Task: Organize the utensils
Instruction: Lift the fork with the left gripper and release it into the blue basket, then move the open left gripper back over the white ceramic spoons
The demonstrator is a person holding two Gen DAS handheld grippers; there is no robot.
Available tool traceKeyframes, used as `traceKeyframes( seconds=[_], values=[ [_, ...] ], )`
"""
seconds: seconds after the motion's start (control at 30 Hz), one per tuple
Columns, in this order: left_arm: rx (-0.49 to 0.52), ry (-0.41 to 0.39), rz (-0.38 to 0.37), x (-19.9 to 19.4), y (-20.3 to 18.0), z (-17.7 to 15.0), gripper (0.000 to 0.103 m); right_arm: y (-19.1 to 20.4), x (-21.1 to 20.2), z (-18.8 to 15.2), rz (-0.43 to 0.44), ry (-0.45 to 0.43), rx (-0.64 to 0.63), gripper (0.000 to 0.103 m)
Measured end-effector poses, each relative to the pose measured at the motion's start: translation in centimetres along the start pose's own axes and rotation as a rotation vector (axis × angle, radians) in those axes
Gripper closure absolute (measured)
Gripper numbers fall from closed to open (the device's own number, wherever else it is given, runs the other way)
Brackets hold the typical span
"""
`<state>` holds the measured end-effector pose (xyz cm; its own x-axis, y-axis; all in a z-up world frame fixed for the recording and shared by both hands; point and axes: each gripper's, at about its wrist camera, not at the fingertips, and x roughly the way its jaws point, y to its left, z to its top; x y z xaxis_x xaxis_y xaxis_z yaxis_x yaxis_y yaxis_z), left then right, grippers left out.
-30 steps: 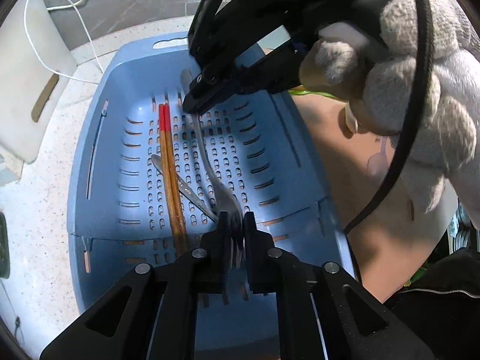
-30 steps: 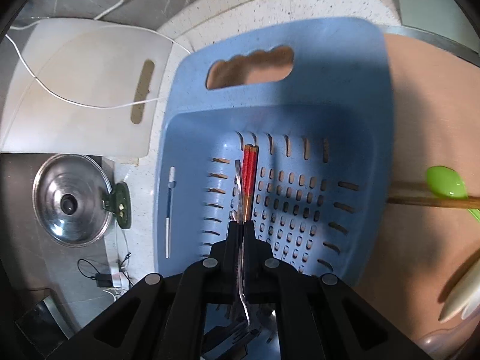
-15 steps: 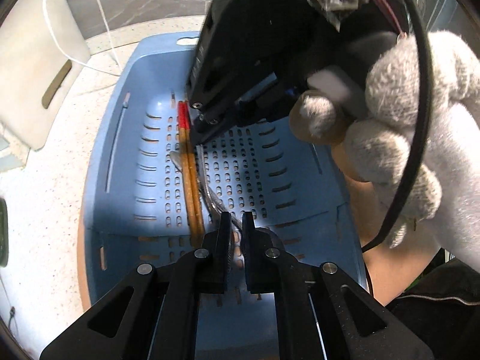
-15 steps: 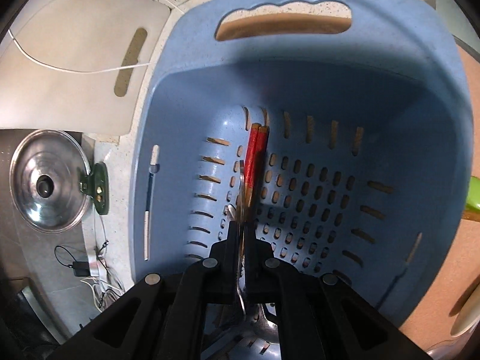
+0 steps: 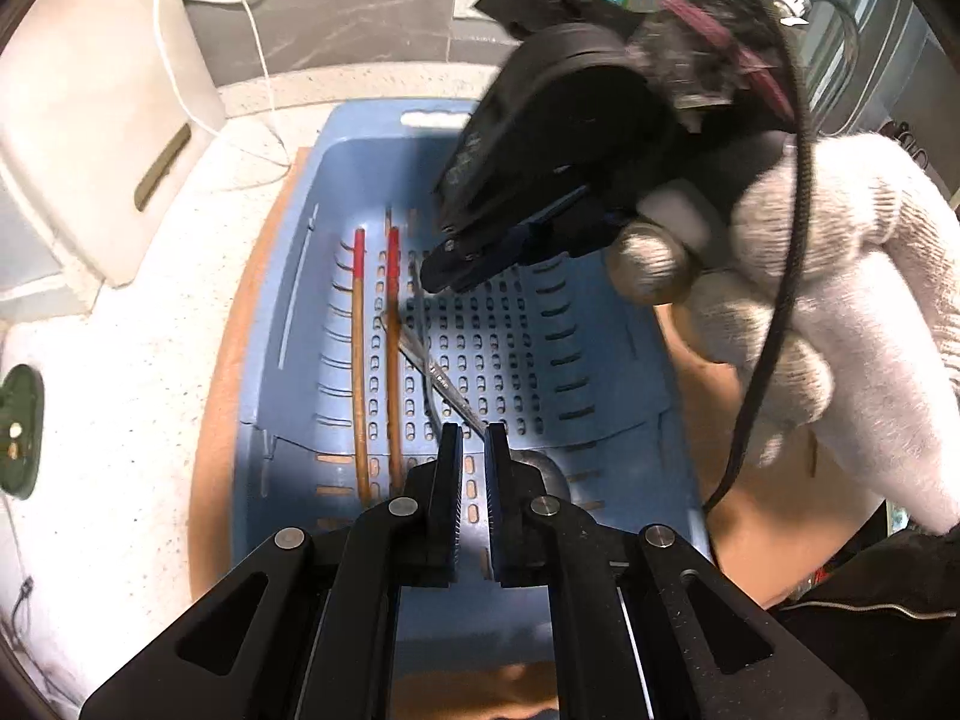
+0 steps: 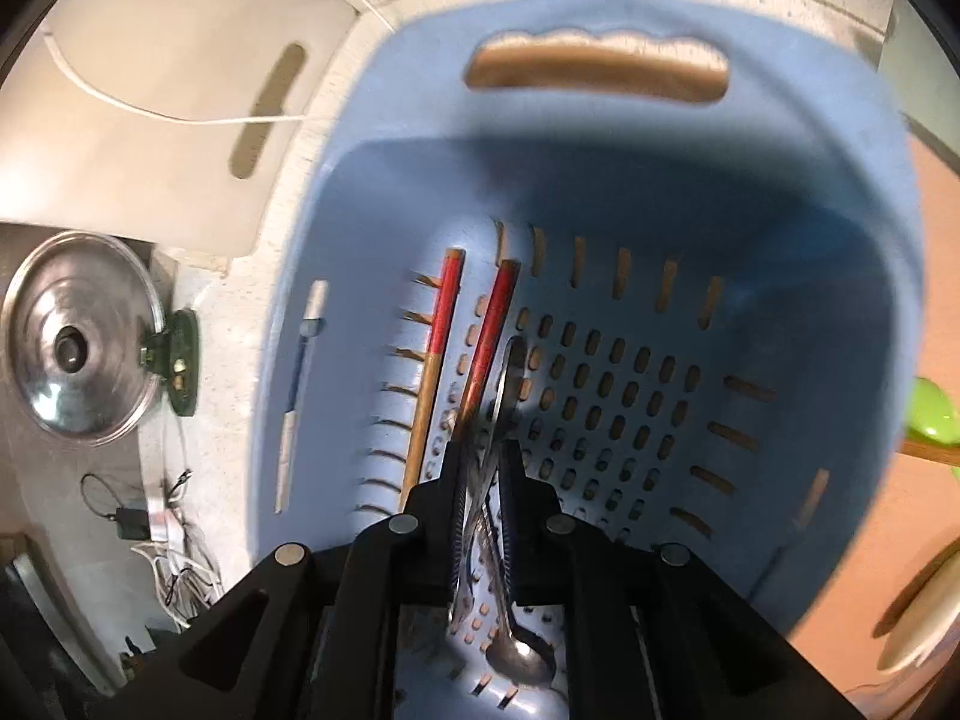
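Observation:
A blue slotted basket (image 5: 600, 372) (image 6: 780, 276) holds two red-tipped wooden chopsticks (image 5: 359, 360) (image 6: 441, 324) lying apart, plus a metal spoon (image 6: 510, 654) and another metal utensil (image 5: 441, 381) crossing it. My left gripper (image 5: 473, 438) is slightly open and empty above the utensils' near ends. My right gripper (image 6: 485, 462) (image 5: 441, 273) is slightly open over the metal handles, which lie loose between its fingers on the basket floor.
A white cutting board (image 5: 90, 138) (image 6: 162, 96) with a white cable leans at the back left. A steel lid (image 6: 78, 336) lies left of the basket. A green spoon (image 6: 933, 414) and pale utensils (image 6: 924, 618) lie on the tan mat at right.
Both grippers have opened and let go of the metal spoon, which now lies in the basket. The two chopsticks have spread apart. Both grippers have drawn back a little.

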<state>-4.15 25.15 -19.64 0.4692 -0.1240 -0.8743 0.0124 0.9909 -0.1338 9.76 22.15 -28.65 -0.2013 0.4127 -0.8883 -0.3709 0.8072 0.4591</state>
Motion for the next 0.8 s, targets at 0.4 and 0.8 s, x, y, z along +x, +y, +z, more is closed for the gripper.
traceKeyframes(
  seconds=[0.4,0.8],
  values=[
    [0.105,-0.067,-0.024,-1.9,-4.4,2.5,0.085,-7.8,-13.8,-5.7,0.129,-0.194,-0.073,0.061],
    [0.301,0.011,-0.142,3.5,-15.8,5.2,0.075,-23.2,-23.4,-13.0,-0.03,-0.402,0.053,0.039]
  ],
)
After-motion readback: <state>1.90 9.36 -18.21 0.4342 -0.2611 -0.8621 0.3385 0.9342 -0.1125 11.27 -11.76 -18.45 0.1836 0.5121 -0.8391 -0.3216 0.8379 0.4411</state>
